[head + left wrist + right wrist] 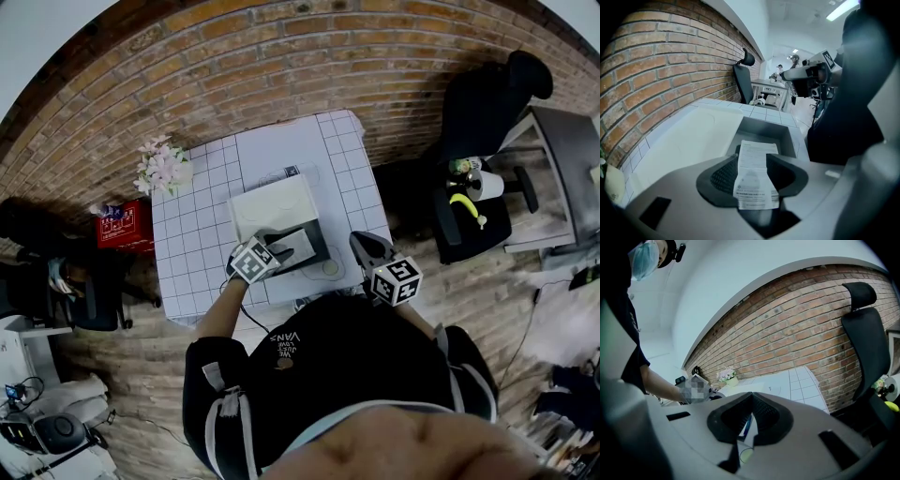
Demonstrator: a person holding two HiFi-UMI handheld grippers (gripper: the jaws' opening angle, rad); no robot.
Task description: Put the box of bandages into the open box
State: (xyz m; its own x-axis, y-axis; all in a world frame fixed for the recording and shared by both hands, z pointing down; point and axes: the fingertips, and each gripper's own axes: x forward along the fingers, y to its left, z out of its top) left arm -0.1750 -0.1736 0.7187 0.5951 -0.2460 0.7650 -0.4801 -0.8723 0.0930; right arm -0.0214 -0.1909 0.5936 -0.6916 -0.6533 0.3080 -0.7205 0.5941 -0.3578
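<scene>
Cardboard, thin and white with fine print, makes up the box of bandages (757,180). It lies lengthwise between the jaws of the left gripper (753,158), which stand apart and seem not to press on it. Likely light and easily dented, it wants a gentle hold across its long sides. Its far end reaches into the grey well of the open box (761,127) on the tiled table (202,234). Beyond, the right gripper (751,397) hangs off the table edge, jaws together on nothing.

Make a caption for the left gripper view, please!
Left gripper, jaws open either side of the box of bandages, at the open box.
</scene>
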